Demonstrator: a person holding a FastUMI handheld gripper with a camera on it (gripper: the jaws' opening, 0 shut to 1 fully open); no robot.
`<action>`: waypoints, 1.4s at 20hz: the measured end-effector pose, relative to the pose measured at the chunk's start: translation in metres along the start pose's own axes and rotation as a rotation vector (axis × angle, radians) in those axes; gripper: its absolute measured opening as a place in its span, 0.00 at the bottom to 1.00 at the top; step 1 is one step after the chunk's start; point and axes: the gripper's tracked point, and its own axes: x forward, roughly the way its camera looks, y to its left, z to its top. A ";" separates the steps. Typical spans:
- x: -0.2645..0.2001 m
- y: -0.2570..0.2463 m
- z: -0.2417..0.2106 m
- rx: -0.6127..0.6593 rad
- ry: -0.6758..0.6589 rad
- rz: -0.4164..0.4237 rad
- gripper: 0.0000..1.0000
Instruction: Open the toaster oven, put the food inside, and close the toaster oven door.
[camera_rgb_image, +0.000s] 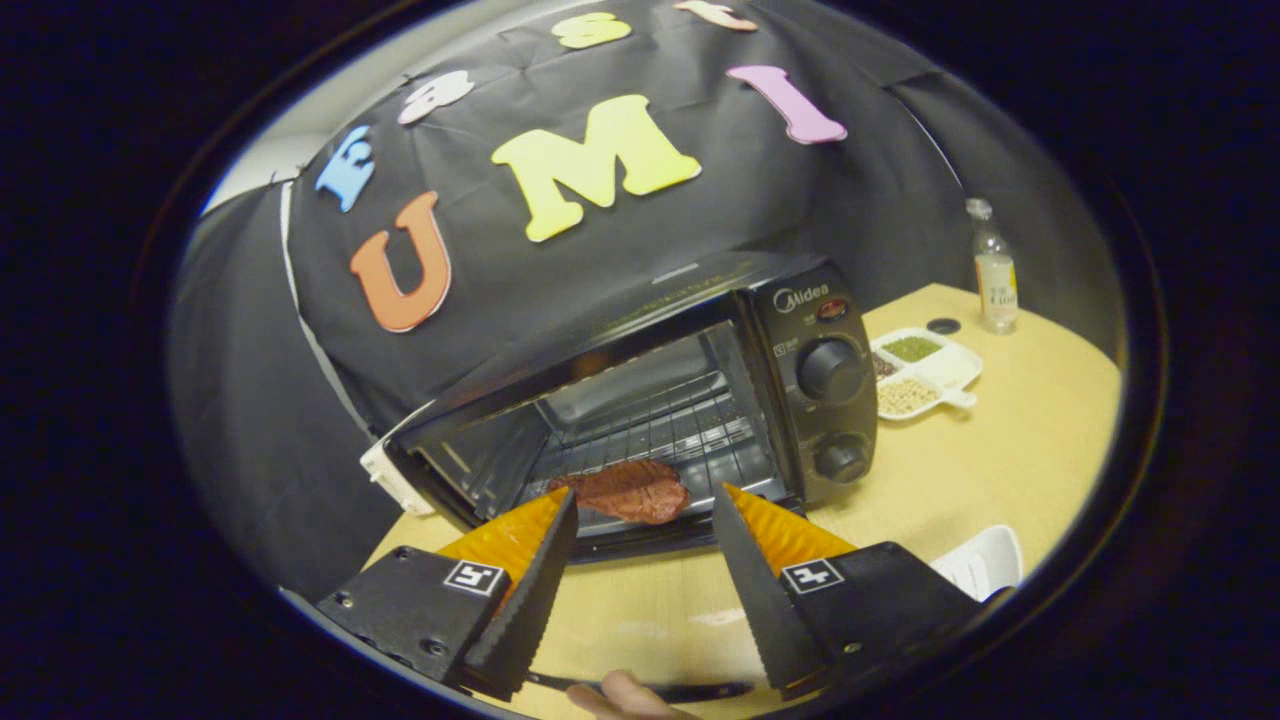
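Two jaws (640, 520), spread wide apart, grasping nothing. Just ahead, between their tips: one reddish-brown piece of food (632, 490) lying on the wire rack (660, 420) at the front of the toaster oven (640, 400), which stands open on the tabletop (980, 460). Right of the oven: one white divided dish (925, 370) of beans and grains; beyond it, a dark cap (942, 325) and one clear bottle (995, 268). Near the right jaw: one white ribbed item (985, 565). Beneath the jaws: a fingertip (625, 695).
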 end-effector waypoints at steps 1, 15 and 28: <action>-0.015 0.005 -0.003 -0.052 -0.008 -0.003 0.93; -0.098 -0.002 -0.124 -0.256 0.190 -0.085 1.00; -0.065 -0.002 -0.158 -0.235 0.301 -0.127 1.00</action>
